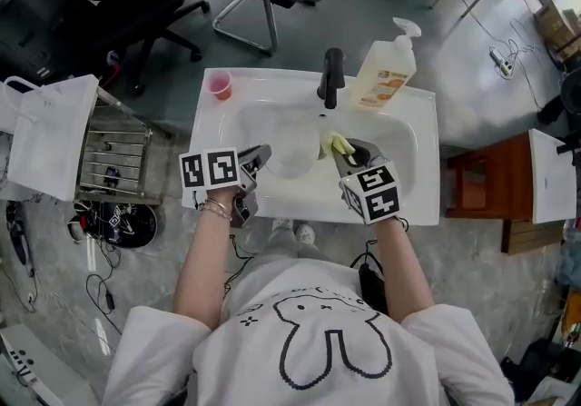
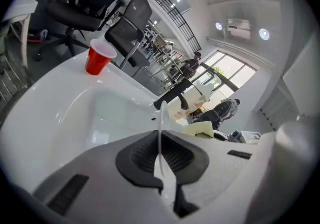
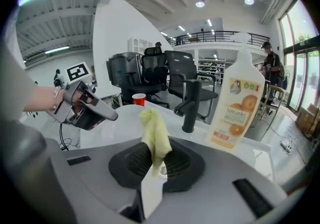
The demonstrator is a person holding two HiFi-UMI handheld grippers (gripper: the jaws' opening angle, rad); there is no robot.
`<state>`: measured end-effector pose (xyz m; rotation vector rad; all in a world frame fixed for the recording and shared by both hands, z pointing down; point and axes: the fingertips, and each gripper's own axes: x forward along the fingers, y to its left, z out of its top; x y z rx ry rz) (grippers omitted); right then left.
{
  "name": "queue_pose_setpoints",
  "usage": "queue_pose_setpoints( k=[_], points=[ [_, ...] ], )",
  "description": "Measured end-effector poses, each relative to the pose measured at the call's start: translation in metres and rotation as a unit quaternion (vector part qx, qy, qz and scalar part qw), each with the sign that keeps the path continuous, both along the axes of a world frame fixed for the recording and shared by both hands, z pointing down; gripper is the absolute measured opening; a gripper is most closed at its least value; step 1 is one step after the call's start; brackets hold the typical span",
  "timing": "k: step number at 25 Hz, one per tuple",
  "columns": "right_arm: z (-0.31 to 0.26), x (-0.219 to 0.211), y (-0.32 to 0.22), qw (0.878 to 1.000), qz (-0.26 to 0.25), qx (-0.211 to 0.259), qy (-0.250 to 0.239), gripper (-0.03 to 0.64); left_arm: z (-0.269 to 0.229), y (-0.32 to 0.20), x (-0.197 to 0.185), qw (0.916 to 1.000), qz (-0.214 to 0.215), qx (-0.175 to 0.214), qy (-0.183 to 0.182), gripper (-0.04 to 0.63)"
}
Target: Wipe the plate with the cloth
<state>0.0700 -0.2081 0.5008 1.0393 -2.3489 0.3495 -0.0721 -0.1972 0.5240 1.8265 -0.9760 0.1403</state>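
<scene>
White sink counter (image 1: 427, 123): left gripper (image 1: 261, 159) jaws clamped on plate (image 1: 290, 157) rim, thin, prob. slick & fragile; right gripper (image 1: 349, 154) jaws pinch soft, light cloth (image 1: 334, 143).

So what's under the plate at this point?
The plate, gripped at its rim by the left gripper, is over the white sink basin. The basin floor directly below it is covered.
</scene>
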Motion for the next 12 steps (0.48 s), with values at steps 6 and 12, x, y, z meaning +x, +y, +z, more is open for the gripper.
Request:
queue_pose_setpoints(
  k=[6, 12],
  points=[
    [-0.057, -0.016, 0.002, 0.997, -0.011, 0.057, -0.057, 0.049, -0.043, 0.012, 0.004, 0.9988, -0.003, 0.049, -0.006, 0.018],
    [-0.110, -0.056, -0.007, 0.988, -0.041, 0.110, -0.104, 0.049, -0.082, 0.017, 0.006, 0.9951, 0.016, 0.093, -0.027, 0.018]
  ],
)
